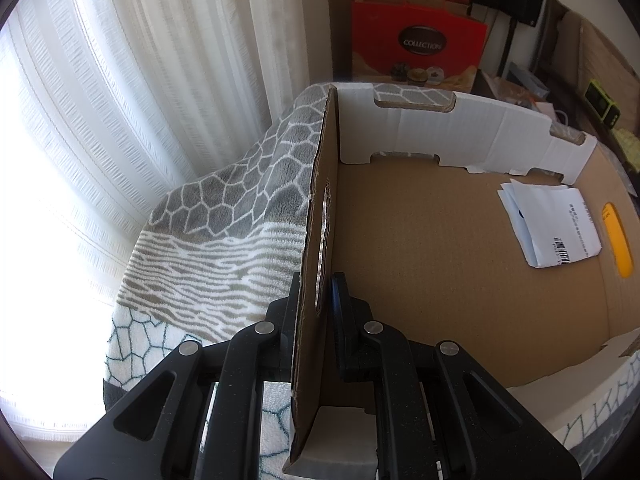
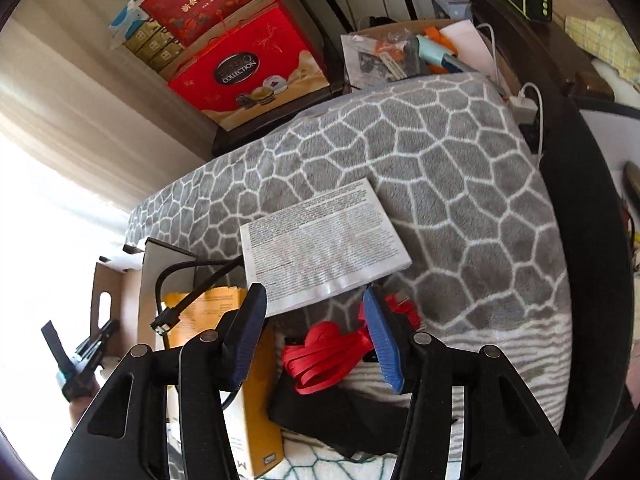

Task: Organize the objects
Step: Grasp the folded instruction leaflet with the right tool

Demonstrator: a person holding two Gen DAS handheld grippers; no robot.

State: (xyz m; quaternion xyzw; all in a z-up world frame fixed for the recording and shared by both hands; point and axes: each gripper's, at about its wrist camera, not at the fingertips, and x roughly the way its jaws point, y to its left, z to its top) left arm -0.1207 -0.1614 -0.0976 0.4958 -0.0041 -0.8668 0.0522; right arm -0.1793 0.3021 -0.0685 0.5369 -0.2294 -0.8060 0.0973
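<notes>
Two claws are mine; my left claw is clamped on the upright flap of the cardboard box; folded papers lie inside toward 3 o'clock; my right claw stands apart, gripping nothing, just under the leaflet's near edge on the grey blanket; red strap at 6 o'clock of the leaflet

Matt brown cardboard box, fleecy grey blanket, printed paper leaflet, red woven strap.
</notes>
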